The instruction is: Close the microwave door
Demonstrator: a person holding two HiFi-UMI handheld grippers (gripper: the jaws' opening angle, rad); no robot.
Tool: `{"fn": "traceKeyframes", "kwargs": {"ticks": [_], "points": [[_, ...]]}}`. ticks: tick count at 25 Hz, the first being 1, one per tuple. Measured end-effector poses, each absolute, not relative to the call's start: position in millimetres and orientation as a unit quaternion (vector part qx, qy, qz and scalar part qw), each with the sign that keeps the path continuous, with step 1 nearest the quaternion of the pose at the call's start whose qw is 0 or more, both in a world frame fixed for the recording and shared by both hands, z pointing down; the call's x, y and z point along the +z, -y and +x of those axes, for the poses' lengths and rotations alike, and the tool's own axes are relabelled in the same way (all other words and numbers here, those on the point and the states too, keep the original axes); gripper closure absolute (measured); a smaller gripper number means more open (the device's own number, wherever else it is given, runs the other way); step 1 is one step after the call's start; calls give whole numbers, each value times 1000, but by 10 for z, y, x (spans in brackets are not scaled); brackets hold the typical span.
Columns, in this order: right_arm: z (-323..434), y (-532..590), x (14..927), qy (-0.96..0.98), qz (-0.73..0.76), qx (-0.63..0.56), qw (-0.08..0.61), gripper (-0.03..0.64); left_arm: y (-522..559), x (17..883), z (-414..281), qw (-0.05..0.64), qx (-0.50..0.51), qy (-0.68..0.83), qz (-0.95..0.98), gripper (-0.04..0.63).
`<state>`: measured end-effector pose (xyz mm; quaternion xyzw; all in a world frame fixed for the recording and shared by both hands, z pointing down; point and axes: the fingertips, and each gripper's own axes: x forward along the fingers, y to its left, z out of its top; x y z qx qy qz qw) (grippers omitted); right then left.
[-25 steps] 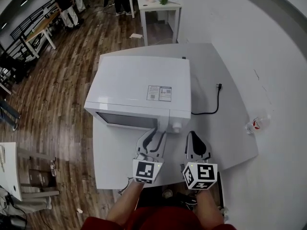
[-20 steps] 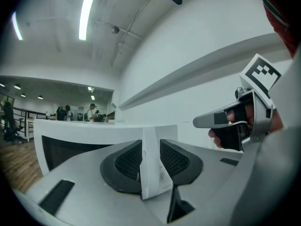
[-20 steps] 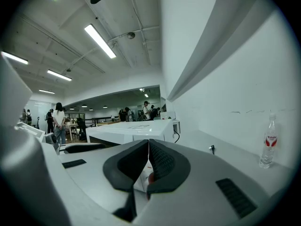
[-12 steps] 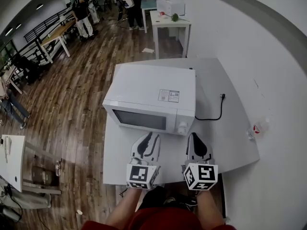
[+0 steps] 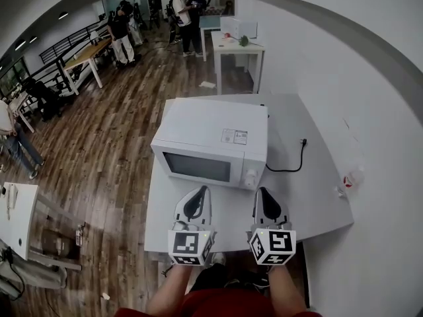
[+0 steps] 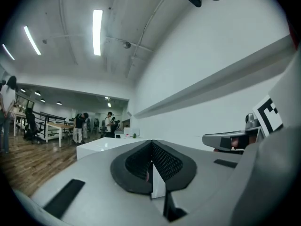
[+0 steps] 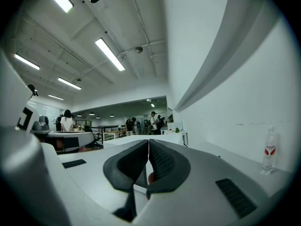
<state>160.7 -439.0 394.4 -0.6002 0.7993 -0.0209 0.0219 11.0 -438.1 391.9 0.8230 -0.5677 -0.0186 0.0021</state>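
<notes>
Where the microwave (image 5: 215, 134) sits: on the white bench (image 5: 310, 200), about in the middle, with its front facing the person who holds the tools.
Door (image 5: 197, 166): it lies flat against the front of the box. I can see no gap at its edge, so it looks shut.
Left tool (image 5: 200, 191): its two jaws are pressed together and there is nothing between them. It hangs over the near part of the bench, apart from the door.
Right tool (image 5: 263, 191): its jaws are together too, and it holds nothing. It is just beside the left one, on the side where the knob (image 5: 250, 175) is.
What just changed: a second ago the left tool was right up at the door with its jaws partly apart. Now both tools have come back toward the person, and the left jaws have closed up.
What that means: I think the push is over and the job is done, or very nearly so.
Other things: a black cord (image 5: 291, 164) lies on the bench to the right of the microwave. A small bottle (image 5: 348, 179) sits near the right edge.
People (image 5: 180, 5): some stand far off across the wooden floor (image 5: 112, 131), well apart from all this.
</notes>
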Motion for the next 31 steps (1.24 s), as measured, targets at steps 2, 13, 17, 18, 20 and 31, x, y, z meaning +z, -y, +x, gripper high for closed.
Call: {"fn": "traceKeyframes", "kwargs": {"ticks": [2, 13, 17, 18, 20, 31], "points": [[1572, 4349, 3912, -803, -596, -15, 20, 589, 4321, 3878, 91, -9, -15, 573, 819, 569], [1440, 4213, 3832, -818, -574, 4, 11, 589, 4135, 3855, 89, -27, -10, 590, 807, 569], [1479, 4196, 3822, -819, -574, 5, 14, 589, 4121, 3870, 121, -25, -11, 590, 807, 569], [1494, 4191, 3822, -818, -574, 4, 14, 589, 4117, 3874, 135, -24, -11, 590, 807, 569], [1521, 4180, 3832, -818, -575, 3, 13, 589, 4107, 3882, 161, -24, -10, 590, 807, 569], [1616, 4199, 3881, -819, -573, 14, 4, 589, 4152, 3921, 310, -23, -16, 584, 811, 569]]}}
